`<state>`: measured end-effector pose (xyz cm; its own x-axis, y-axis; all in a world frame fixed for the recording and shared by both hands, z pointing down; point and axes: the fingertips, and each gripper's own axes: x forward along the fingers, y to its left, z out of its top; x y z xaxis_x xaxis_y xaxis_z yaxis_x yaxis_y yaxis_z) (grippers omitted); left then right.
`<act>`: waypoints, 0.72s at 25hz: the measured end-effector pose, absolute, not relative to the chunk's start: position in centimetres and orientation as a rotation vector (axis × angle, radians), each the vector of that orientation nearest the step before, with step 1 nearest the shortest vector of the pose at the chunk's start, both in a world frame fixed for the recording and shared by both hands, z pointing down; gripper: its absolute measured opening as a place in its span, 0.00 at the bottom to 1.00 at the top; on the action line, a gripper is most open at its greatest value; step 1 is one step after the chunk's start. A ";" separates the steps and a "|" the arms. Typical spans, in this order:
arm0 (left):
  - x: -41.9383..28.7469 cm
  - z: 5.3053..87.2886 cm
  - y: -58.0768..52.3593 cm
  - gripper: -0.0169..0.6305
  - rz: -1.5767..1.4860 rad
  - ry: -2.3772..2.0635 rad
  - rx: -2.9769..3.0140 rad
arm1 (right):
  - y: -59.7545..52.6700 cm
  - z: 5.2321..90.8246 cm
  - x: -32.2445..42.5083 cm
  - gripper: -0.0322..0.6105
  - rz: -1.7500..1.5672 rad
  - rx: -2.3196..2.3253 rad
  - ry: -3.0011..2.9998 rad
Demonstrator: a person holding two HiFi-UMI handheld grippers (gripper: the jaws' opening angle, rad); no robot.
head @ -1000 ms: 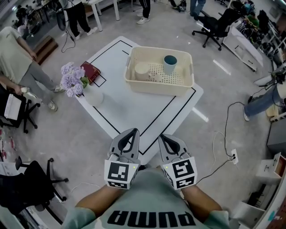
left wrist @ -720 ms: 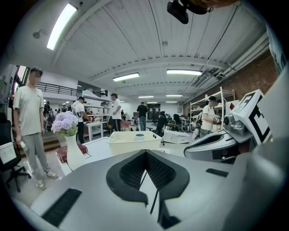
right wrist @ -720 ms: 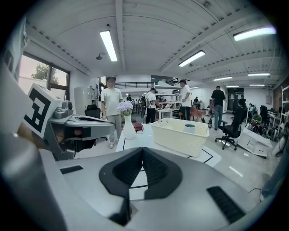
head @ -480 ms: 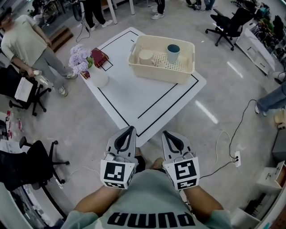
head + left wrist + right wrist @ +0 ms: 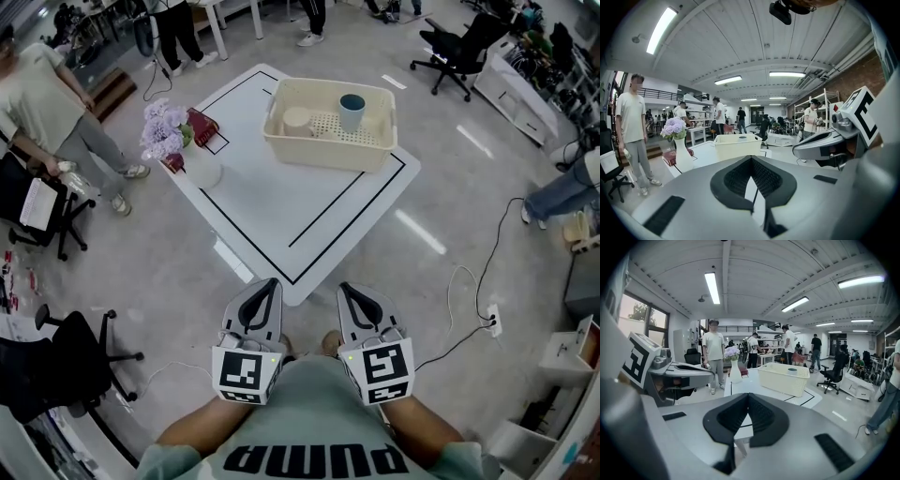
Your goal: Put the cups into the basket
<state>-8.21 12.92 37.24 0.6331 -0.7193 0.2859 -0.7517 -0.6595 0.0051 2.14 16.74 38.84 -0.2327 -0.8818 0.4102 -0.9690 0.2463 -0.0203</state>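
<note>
Down at the bottom of the head view, both tongs sit side by side over the floor point(image 5: 169, 281), just short of the counter's point(image 5: 281, 211) near corner. The left tongs point(image 5: 266, 283) have their tips pressed together with nothing between them. It's the same with the right tongs point(image 5: 350, 288), closed tight and empty, and each gripper view shows dark ribbed pads meeting at a point.

Up in the upper middle of the frame is the basket point(image 5: 328, 156), cream-coloured and rectangular with a perforated bottom, standing on the far part of the white counter inside its black outline. Two cups are in there already. The teal cup point(image 5: 352, 111) stands upright toward the basket's right, with its open mouth showing dark. The pale cup point(image 5: 297, 120) sits left of it, round and nearly the same cream as the basket, so it almost blends in. I can't tell whether that one is mouth up or mouth down.

Over at the counter's left corner, a white vase point(image 5: 202, 174) holds lilac flowers point(image 5: 162, 131), and a dark red book point(image 5: 205, 128) lies just beside it.
</note>
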 end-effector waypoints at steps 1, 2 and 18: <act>-8.7 37.3 12.9 0.04 0.390 -1.232 2.729 | 17.0 39.1 1.7 0.07 0.405 1.718 -2.201; -9.1 37.4 12.8 0.04 0.386 -1.229 2.730 | 17.2 39.5 1.3 0.07 0.418 1.723 -2.192; -12.2 38.3 12.9 0.04 0.385 -1.184 2.755 | 18.2 40.9 -2.4 0.07 0.427 1.755 -2.158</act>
